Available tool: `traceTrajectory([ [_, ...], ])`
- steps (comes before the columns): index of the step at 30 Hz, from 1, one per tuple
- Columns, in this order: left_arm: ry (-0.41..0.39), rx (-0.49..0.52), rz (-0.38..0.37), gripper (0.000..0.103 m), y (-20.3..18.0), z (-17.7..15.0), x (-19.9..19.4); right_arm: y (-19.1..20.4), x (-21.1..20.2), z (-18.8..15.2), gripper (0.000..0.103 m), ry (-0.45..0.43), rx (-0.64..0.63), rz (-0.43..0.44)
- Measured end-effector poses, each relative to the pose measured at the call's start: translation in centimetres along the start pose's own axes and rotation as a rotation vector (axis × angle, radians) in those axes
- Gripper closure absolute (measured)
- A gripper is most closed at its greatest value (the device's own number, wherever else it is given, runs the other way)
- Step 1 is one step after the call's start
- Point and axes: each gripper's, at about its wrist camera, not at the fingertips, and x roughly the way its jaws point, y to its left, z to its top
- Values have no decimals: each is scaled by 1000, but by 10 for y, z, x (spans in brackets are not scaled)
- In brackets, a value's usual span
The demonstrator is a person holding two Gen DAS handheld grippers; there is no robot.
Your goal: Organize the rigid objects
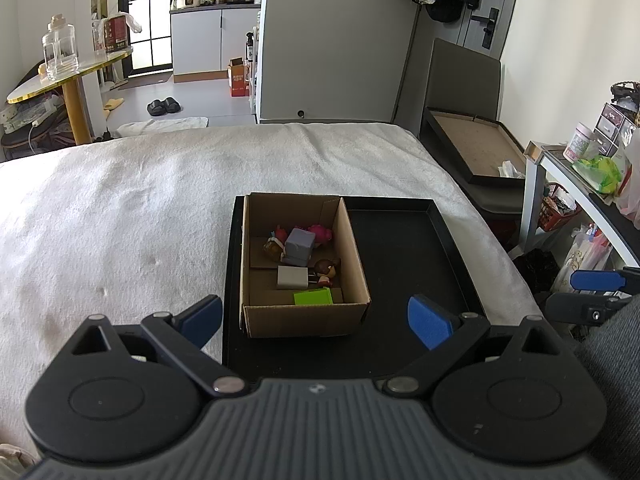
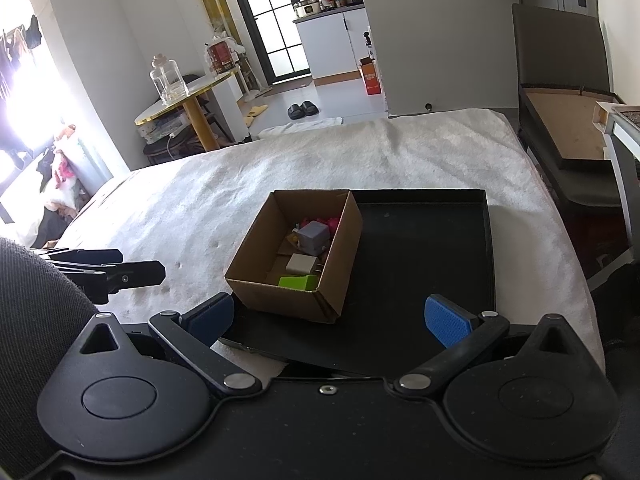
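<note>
the left gripper (image 1: 316, 320) has its jaws spread wide and holds nothing; it hovers over the near end of the cardboard box (image 1: 304, 316). the right gripper (image 2: 328, 316) is likewise spread wide and empty, above the near edge of the black tray (image 2: 420, 272). the box stands in the tray's left part, on the white blanket (image 1: 140, 208). inside it lie a lavender block (image 1: 299, 245), a grey charger (image 1: 292, 277), a green block (image 1: 313, 297), a small doll figure (image 1: 326, 270) and a pink toy (image 1: 320, 232).
</note>
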Motion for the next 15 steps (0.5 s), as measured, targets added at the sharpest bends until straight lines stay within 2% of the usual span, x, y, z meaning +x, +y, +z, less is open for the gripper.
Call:
traceTrajectory([
  [15, -5, 5, 6, 4, -1, -2, -1, -1, 1, -1, 0, 2, 12, 8],
])
